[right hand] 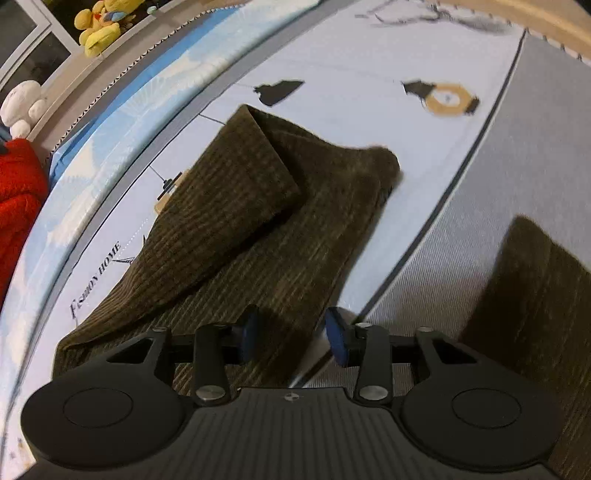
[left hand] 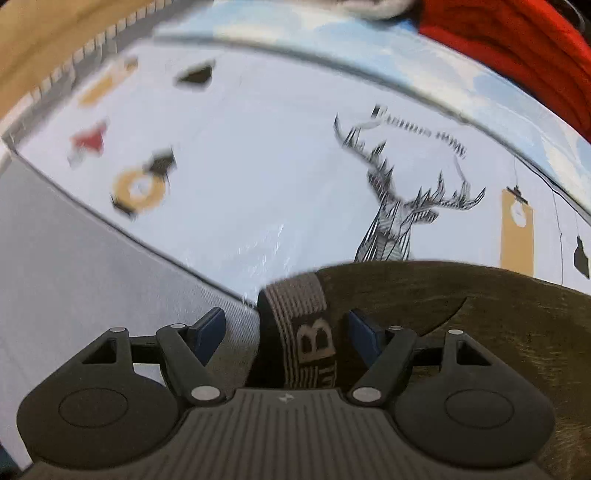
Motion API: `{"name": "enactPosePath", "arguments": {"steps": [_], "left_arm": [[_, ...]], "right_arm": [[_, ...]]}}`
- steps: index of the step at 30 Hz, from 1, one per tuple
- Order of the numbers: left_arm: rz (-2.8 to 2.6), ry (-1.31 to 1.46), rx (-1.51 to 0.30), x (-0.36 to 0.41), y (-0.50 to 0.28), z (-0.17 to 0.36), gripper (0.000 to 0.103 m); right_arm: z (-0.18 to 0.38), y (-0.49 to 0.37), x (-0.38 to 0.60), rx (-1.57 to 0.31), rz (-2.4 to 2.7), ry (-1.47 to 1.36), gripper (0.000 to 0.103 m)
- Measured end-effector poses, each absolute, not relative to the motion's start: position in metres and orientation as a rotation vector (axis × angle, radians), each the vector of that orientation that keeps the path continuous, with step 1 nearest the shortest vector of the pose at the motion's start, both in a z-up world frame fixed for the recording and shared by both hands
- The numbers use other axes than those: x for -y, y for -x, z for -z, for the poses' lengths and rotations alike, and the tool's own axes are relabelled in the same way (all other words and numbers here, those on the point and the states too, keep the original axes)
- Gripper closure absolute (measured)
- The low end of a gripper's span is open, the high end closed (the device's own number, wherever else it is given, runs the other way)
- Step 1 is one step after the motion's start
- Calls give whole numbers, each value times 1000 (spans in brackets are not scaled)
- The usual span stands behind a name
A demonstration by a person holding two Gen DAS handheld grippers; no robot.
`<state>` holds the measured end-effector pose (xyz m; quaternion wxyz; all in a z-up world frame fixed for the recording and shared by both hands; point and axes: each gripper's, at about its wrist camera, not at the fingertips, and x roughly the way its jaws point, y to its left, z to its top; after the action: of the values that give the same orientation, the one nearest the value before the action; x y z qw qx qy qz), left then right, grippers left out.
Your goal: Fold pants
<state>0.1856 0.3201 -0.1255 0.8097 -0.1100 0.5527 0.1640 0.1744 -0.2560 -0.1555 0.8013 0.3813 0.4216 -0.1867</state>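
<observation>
Between the spread fingers (left hand: pixel 221 330) of the left gripper (left hand: pixel 286 328) stands the striped elastic waistband (left hand: pixel 301 325) of the pants (left hand: pixel 480 314), a large letter B on it. Neither blue pad touches the band; the jaws stand apart with nothing pinched. The waistband rises just ahead of the gripper body, and the brown corduroy spreads from it to the right of the right finger, filling the lower right of the left wrist view. Left of the left finger lies a grey panel of the bed sheet (left hand: pixel 92 277). Beyond the fingertips the sheet turns white, printed with a line-drawn deer head (left hand: pixel 399 218), a yellow clock tower (left hand: pixel 517 232) to its right and a yellow ring motif (left hand: pixel 140 190) far to the left. At the far right edge sits a red garment (left hand: pixel 517 48).

The right gripper (right hand: pixel 291 334) also has its fingers (right hand: pixel 336 339) parted, holding nothing. A pant leg (right hand: pixel 280 273) lies under and between them, its edge running just inside the right finger, where the sheet's grey panel begins. Ahead of the fingertips the leg runs away to a rounded end, and a second leg (right hand: pixel 229 206) lies folded diagonally over it, left of the left finger. Another patch of brown cloth (right hand: pixel 535 295) lies well right of the right finger. Farther off, yellow plush toys (right hand: pixel 103 26) and a white plush toy (right hand: pixel 22 103) sit on a ledge at the upper left.
</observation>
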Motion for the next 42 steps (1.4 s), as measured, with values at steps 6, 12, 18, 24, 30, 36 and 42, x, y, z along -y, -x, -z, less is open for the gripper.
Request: {"name": "enactPosePath", "arguments": {"steps": [6,12,18,24,30,36,42], "left_arm": [[-264,231,-1132,-304,-192,144,36],[-167,95,-940,-262,-202,124,50],[-223,80,-1001,-253,-209,126,44],[-239,60,-1010,-251,-211,126,44],[-241,61,-1021,-250,-213,127,44],[-234,69,-1026,-251,-212,125,43],[-265,108,-1062,-259,-212,131,27]], "right_arm": [[154,-166,268,-891,427,-872,97],[133,-130,278,-932,660,-812,97],[116,-122,282,-909,720,-744,85],[123,-142,281,-774,401,-983,48],[157,-188,284,-806,367,-1043,53],[117,-192,293,-490,326,-922,51],[118,-214,239,-787,138,-558,50]]}}
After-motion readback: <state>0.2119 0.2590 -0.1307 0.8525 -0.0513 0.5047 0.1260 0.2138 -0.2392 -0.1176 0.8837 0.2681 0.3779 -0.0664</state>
